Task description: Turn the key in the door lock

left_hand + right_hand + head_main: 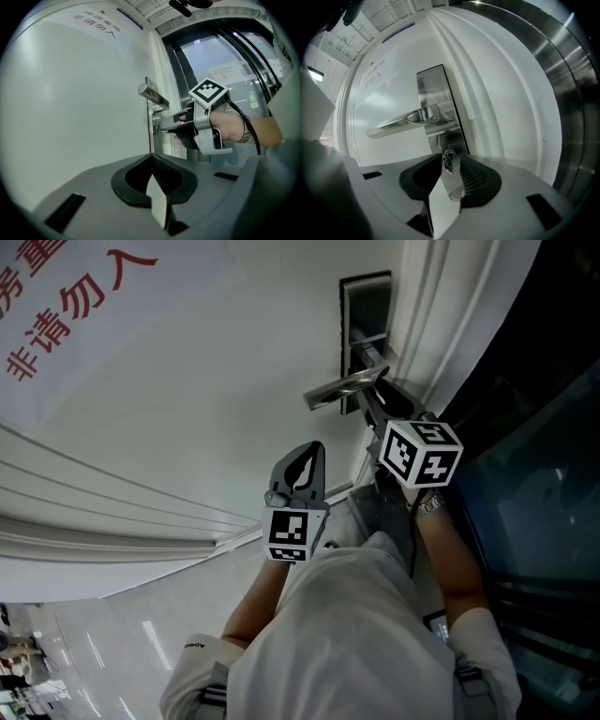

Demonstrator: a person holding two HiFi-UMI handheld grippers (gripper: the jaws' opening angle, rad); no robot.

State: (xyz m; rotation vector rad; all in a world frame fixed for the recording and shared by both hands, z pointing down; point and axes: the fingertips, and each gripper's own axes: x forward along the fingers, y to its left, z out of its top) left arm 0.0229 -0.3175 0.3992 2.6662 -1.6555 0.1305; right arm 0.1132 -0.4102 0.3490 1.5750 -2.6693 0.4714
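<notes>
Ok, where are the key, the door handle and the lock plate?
key (449, 161), right gripper view, its ringed head.
door handle (396, 123), right gripper view, middle of the lever.
lock plate (433, 86), right gripper view, bare upper part.

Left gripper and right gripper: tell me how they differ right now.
The right gripper is at the lock below the handle; the left gripper hangs back from the door. The right gripper's jaws close on the key; the left gripper's meet on nothing. Both face the door.
</notes>
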